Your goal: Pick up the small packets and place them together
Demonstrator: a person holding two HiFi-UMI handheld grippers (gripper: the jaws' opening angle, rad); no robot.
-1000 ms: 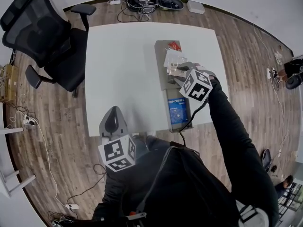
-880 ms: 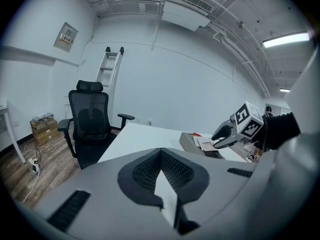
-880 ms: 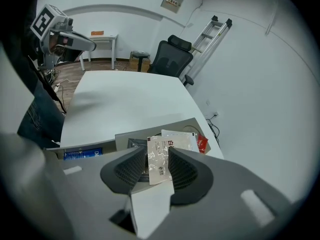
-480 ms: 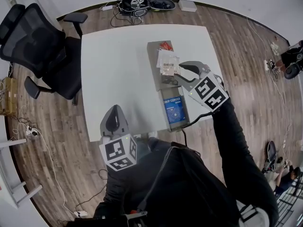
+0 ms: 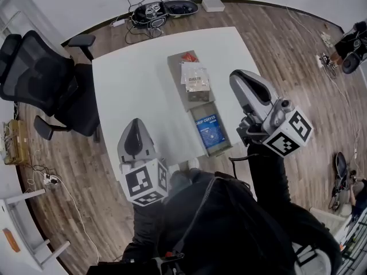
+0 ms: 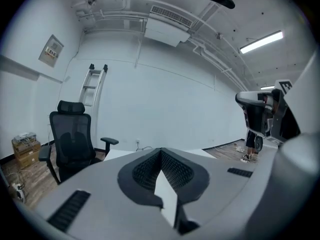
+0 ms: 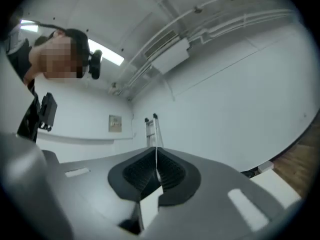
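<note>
Currently the left gripper (image 6: pixel 161 149), nearest, has its jaws pressed together on nothing, the right gripper (image 7: pixel 156 148) to its right has just been closing its jaws, likewise empty, and farther off the small packets (image 5: pixel 195 78) lie piled on the grey tray (image 5: pixel 192 99) on the table (image 5: pixel 132 79)

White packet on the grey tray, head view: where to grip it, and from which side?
The white packet lies flat on top of the grey tray, so it is probably best approached from above at a tilt. Pinch its right-hand edge, which looks free. The red packet crowds its far end.
</note>
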